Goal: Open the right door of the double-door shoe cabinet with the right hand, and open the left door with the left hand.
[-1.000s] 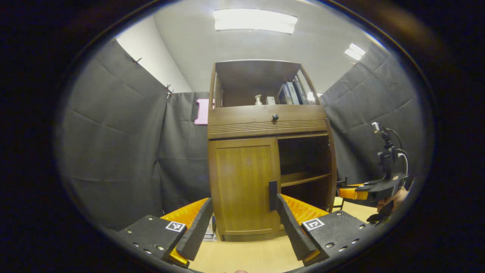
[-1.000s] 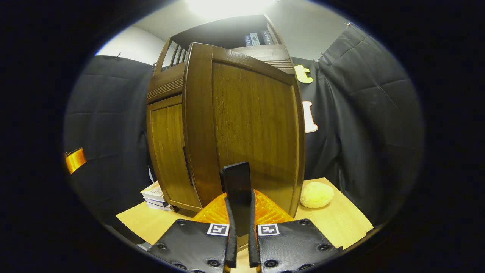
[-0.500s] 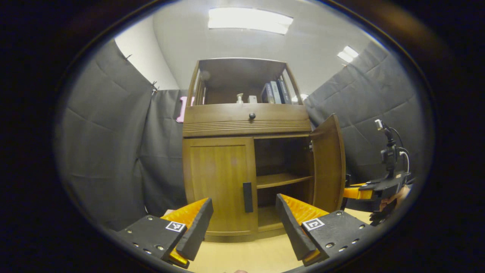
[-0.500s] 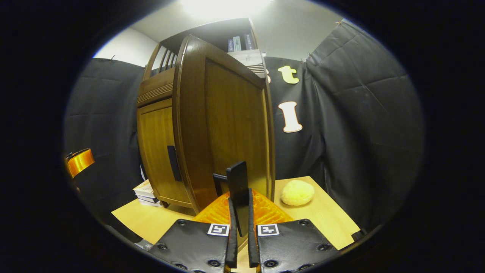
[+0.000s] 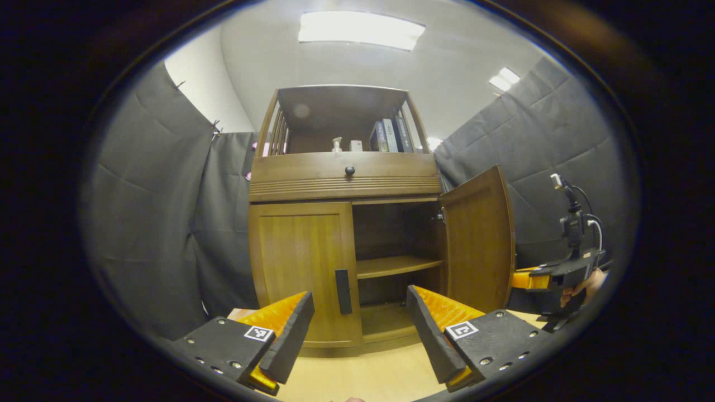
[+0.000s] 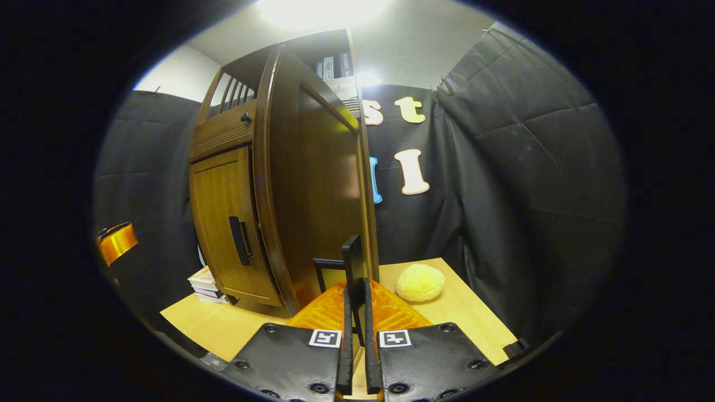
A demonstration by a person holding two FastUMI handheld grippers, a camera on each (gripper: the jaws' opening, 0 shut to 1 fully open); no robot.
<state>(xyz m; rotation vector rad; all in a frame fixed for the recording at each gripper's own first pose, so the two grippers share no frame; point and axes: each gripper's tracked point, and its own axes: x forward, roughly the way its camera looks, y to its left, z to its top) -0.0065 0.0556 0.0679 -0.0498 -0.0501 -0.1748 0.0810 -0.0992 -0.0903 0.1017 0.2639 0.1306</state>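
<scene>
The cabinet (image 5: 343, 184) stood on the wooden floor. Its right door (image 5: 477, 240) hung wide open, its black handle (image 6: 353, 262) clamped between the right gripper (image 6: 355, 312) fingers. The left door (image 5: 301, 268) remained closed; the left gripper (image 5: 357, 318) was spread apart before it.

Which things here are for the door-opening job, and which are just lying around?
For the job: right door, its handle pinched by the right gripper, shut left door, its handle, open left gripper.

Just lying about: yellow fluffy ball, stacked books by the cabinet, books on the top shelf.
</scene>
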